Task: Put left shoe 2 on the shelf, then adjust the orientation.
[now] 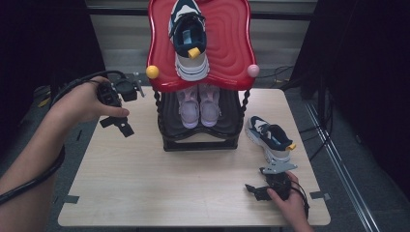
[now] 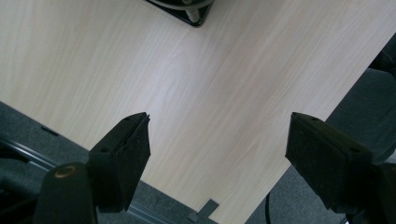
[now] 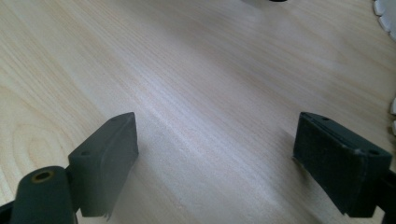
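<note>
While both jaws stand wide apart on each side, neither hand-held gripper holds anything. The right hand-held gripper rests low on the table, just short of the loose sneaker lying near the right edge beside the rack. The left hand-held gripper hovers off the rack's left side. Its mate sits on the red top shelf; a pink pair fills the lower shelf. The sneaker looks light, with a soft upper and a stiff sole. Pinching the heel collar or across the midfoot should hold best; the rounded toe may slip.
</note>
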{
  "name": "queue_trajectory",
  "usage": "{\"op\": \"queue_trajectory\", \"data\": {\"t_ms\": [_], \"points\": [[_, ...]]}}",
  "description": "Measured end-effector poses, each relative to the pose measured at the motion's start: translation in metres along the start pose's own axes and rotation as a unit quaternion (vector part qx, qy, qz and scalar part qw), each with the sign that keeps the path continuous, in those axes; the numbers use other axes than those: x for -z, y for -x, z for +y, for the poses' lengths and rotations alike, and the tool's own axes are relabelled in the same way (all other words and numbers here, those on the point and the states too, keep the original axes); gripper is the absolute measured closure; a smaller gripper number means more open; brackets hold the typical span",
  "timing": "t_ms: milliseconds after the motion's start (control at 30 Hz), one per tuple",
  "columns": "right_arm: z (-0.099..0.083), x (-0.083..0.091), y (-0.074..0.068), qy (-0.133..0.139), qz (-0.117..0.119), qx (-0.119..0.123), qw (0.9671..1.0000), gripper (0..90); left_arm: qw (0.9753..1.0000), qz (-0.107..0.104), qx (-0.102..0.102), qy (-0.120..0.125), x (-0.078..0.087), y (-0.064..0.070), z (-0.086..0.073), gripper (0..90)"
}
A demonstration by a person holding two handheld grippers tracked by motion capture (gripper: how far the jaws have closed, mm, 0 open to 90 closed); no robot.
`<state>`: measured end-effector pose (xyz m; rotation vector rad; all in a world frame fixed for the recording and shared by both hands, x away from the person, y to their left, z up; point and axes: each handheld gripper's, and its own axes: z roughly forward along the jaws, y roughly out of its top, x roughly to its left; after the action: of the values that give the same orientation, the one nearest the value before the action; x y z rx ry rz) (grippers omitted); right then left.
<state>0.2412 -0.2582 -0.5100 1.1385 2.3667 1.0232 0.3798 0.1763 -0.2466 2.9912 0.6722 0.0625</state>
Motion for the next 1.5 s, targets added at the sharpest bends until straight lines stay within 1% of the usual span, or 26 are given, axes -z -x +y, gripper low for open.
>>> {"op": "queue_trajectory", "data": {"t_ms": [67, 133, 233, 300, 333, 367, 400, 467, 533, 633, 733, 767, 800, 833, 900, 967, 1000, 1033, 1067, 1100, 1133, 1167, 1200, 1267, 1333, 1500], "points": [[0.000, 0.000, 0.000, 0.000, 0.000, 0.000, 1.0000, 13.4, 1.0000, -0.003, 0.002, -0.005, -0.008, 0.001, -0.001, 21.4], [0.000, 0.000, 0.000, 0.000, 0.000, 0.000, 1.0000, 13.5, 0.9999, -0.002, -0.002, -0.011, -0.015, 0.001, -0.001, 21.4], [0.000, 0.000, 0.000, 0.001, 0.000, 0.001, 1.0000, 13.4, 0.9999, -0.008, 0.007, -0.008, -0.029, 0.003, -0.003, 21.4], [0.000, 0.000, 0.000, 0.001, 0.000, 0.000, 1.0000, 13.4, 0.9999, -0.009, 0.002, -0.014, -0.036, 0.002, -0.004, 21.4], [0.000, 0.000, 0.000, 0.001, 0.000, 0.000, 1.0000, 13.5, 0.9999, -0.011, 0.007, -0.010, -0.040, 0.002, -0.004, 21.4], [0.000, 0.000, 0.000, 0.001, 0.000, 0.000, 1.0000, 13.5, 0.9998, -0.013, 0.003, -0.015, -0.044, 0.001, -0.005, 21.4], [0.000, 0.000, 0.000, 0.001, 0.000, 0.000, 1.0000, 13.4, 0.9998, -0.014, 0.009, -0.011, -0.048, 0.002, -0.005, 21.4], [0.000, 0.000, 0.000, 0.001, 0.000, 0.000, 1.0000, 13.5, 0.9997, -0.014, 0.006, -0.021, -0.056, 0.002, -0.006, 21.4], [0.000, 0.000, 0.000, 0.001, 0.000, 0.000, 1.0000, 13.4, 0.9996, -0.017, 0.006, -0.022, -0.064, 0.001, -0.007, 21.4], [0.000, 0.000, 0.000, 0.000, 0.001, -0.002, 1.0000, 13.4, 0.9996, -0.021, 0.011, -0.018, -0.076, 0.001, -0.010, 21.2], [0.000, 0.000, 0.000, -0.001, 0.002, 0.000, 1.0000, 13.4, 0.9993, -0.026, 0.024, -0.010, -0.090, 0.002, -0.014, 21.2], [0.000, 0.000, 0.000, -0.001, 0.001, 0.000, 1.0000, 13.5, 0.9992, -0.030, 0.020, -0.015, -0.096, 0.001, -0.015, 21.2], [0.000, 0.000, 0.000, -0.001, 0.002, 0.000, 1.0000, 13.4, 0.9991, -0.032, 0.024, -0.013, -0.100, 0.002, -0.015, 21.8], [0.000, 0.000, 0.000, -0.001, 0.002, 0.000, 1.0000, 13.4, 0.9991, -0.034, 0.020, -0.019, -0.103, 0.002, -0.016, 22.6], [0.000, 0.000, 0.000, -0.001, 0.002, -0.001, 1.0000, 13.5, 0.9990, -0.037, 0.018, -0.020, -0.111, 0.004, -0.016, 22.2], [0.000, 0.000, 0.000, -0.001, 0.002, 0.000, 1.0000, 13.5, 0.9992, -0.032, 0.024, -0.009, -0.117, 0.006, -0.018, 22.1], [0.000, 0.000, 0.000, -0.001, 0.002, 0.000, 1.0000, 13.5, 0.9991, -0.034, 0.023, -0.007, -0.120, 0.006, -0.018, 22.1], [0.000, 0.000, 0.000, -0.001, 0.002, 0.000, 1.0000, 13.4, 0.9989, -0.034, 0.031, 0.004, -0.123, 0.008, -0.019, 22.1], [0.000, 0.000, 0.000, 0.000, 0.002, 0.001, 1.0000, 13.4, 0.9991, -0.035, 0.025, 0.001, -0.125, 0.007, -0.019, 21.9], [0.000, 0.000, 0.000, -0.001, 0.002, 0.000, 1.0000, 13.5, 0.9986, -0.035, 0.037, 0.011, -0.130, 0.009, -0.020, 21.9], [0.000, 0.000, 0.000, -0.001, 0.002, 0.000, 1.0000, 13.4, 0.9987, -0.033, 0.038, 0.013, -0.132, 0.009, -0.020, 21.9], [0.000, 0.000, 0.000, 0.000, 0.002, 0.001, 1.0000, 13.4, 0.9990, -0.032, 0.031, 0.008, -0.134, 0.009, -0.020, 21.8], [0.000, 0.000, 0.000, -0.001, 0.002, 0.001, 1.0000, 13.4, 0.9986, -0.030, 0.037, 0.021, -0.137, 0.011, -0.021, 21.7], [0.000, 0.000, 0.000, 0.000, 0.002, 0.001, 1.0000, 13.5, 0.9980, -0.032, 0.043, 0.033, -0.143, 0.012, -0.021, 21.6], [0.000, 0.000, 0.000, 0.000, 0.002, 0.001, 1.0000, 13.5, 0.9976, -0.028, 0.043, 0.045, -0.150, 0.014, -0.021, 21.5], [0.000, 0.000, 0.000, 0.000, 0.003, 0.002, 1.0000, 13.5, 0.9969, -0.027, 0.046, 0.058, -0.164, 0.017, -0.020, 21.4]]}}
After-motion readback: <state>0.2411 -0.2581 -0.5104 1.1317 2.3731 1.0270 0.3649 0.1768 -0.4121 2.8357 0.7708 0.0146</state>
